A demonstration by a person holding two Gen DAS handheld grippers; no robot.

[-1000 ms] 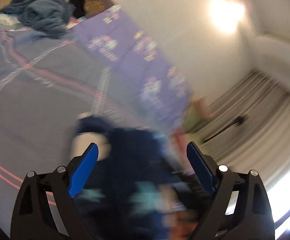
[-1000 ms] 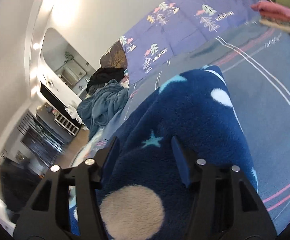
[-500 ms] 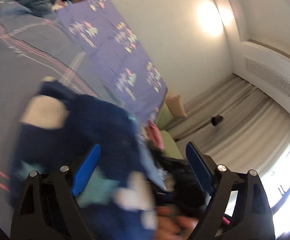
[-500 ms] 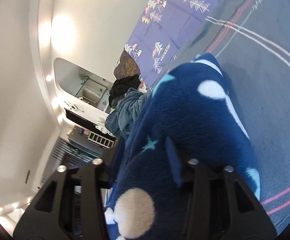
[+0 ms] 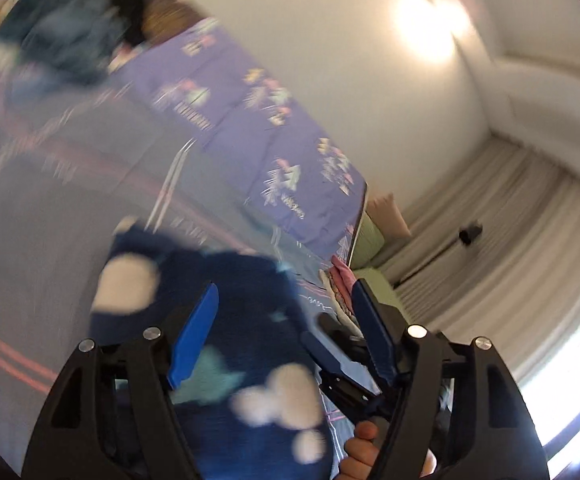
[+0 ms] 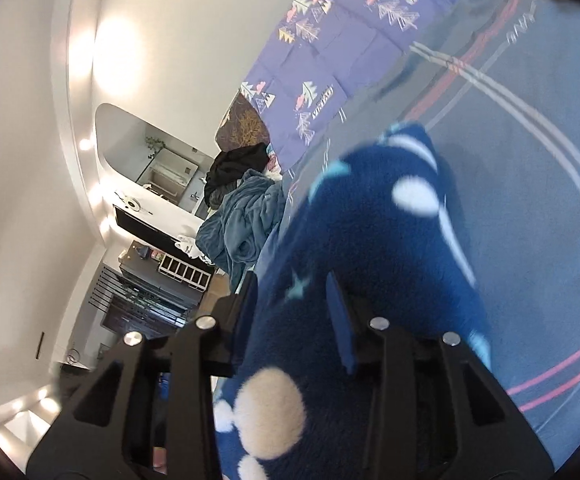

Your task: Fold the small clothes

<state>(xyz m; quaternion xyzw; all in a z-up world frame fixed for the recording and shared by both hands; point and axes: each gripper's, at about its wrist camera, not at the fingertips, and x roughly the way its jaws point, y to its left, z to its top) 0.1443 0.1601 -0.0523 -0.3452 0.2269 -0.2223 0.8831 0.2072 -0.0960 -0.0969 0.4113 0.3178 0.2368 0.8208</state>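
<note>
The bed (image 6: 537,128) fills the scene, grey-blue cover with pink and white stripes, a purple tree-print quilt (image 5: 258,128) along the wall side. At the far end sits a heap of teal and black laundry (image 6: 246,216); in the left view it is only a blur. A small stack of pink clothes (image 5: 339,280) lies by the quilt's corner.

On the cover, near the middle, is the garment (image 6: 373,240): navy fleece, white dots, pale stars, bunched and partly lifted. The right tool (image 6: 293,300) has fleece packed between its fingers, and its jaws are closing on it; the pads look pressed into the pile. The left tool (image 5: 286,320) has its jaws closing too, still well apart, with fleece below and between them, not yet pinched as far as the blur allows.

Advice for this step, as I judge it: let the left tool bite an edge or corner, not a loose hump, matching the right tool's hold. Then lift both level and pull the fleece taut before laying it flat. Thick pile slips, so a deep bite looks safer.
</note>
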